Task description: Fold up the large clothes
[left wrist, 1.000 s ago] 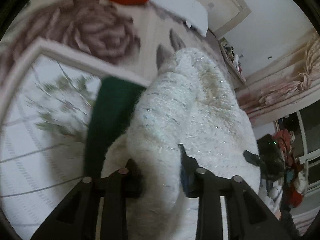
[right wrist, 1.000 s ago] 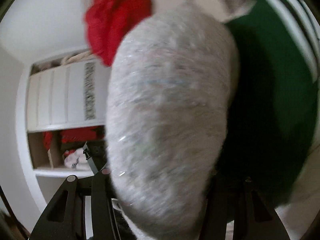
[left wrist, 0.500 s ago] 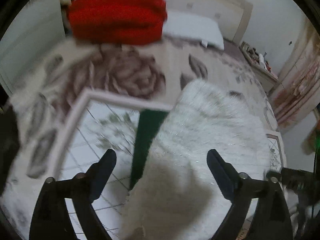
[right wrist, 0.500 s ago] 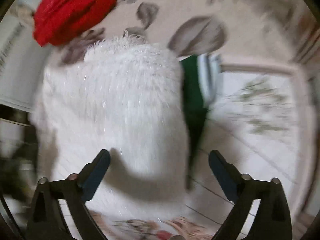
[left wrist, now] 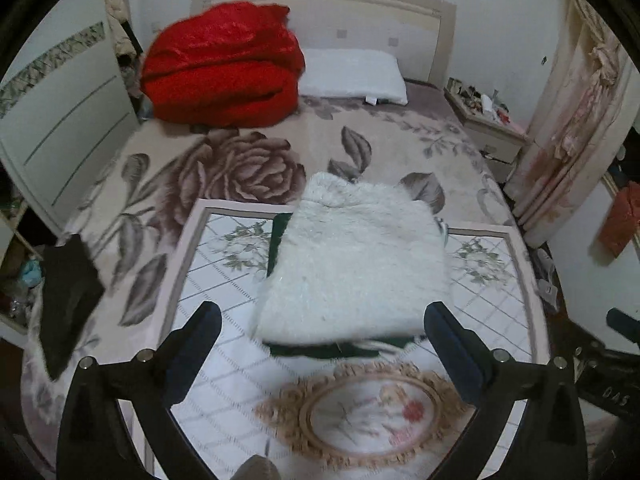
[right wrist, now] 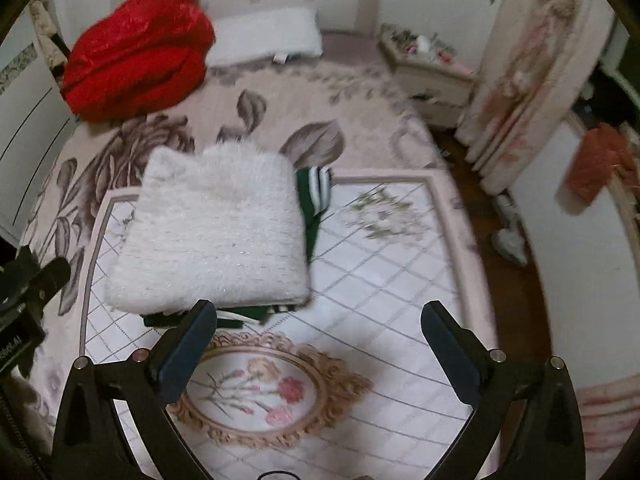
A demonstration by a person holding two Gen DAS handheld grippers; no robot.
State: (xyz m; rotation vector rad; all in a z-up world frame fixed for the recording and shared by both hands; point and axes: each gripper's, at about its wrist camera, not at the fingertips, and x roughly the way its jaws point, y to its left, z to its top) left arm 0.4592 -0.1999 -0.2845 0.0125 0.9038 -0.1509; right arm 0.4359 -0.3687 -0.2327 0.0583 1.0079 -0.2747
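White fuzzy sweater lies folded into a compact rectangle on the bed, stacked on a folded green garment whose edges show at the sides and front.

Left gripper: fingers wide apart, nothing between them, hovering just short of the sweater's near edge. No contact with the cloth that we can see.

Right gripper: fingers likewise spread and empty. Its left finger overlaps the near edge of the stack in the picture; we cannot tell whether it touches or sits above.

Stack position: on the patterned panel of the bedspread, between the large rose print and the oval floral medallion. In the right wrist view the green garment's white-striped cuff pokes out at the far right corner of the sweater.

Farther out: red quilt bundled near the headboard, white pillow beside it, nightstand off the right of the bed. A dark object sits at the left edge of the bed; we cannot identify it.

Progress, our judgement: two garments look folded and piled, edges fairly square, sweater's far end slightly rumpled. We see no unfolded clothing on the bed, unless the dark item counts. Remaining work may be only tidying the stack or fetching another piece.
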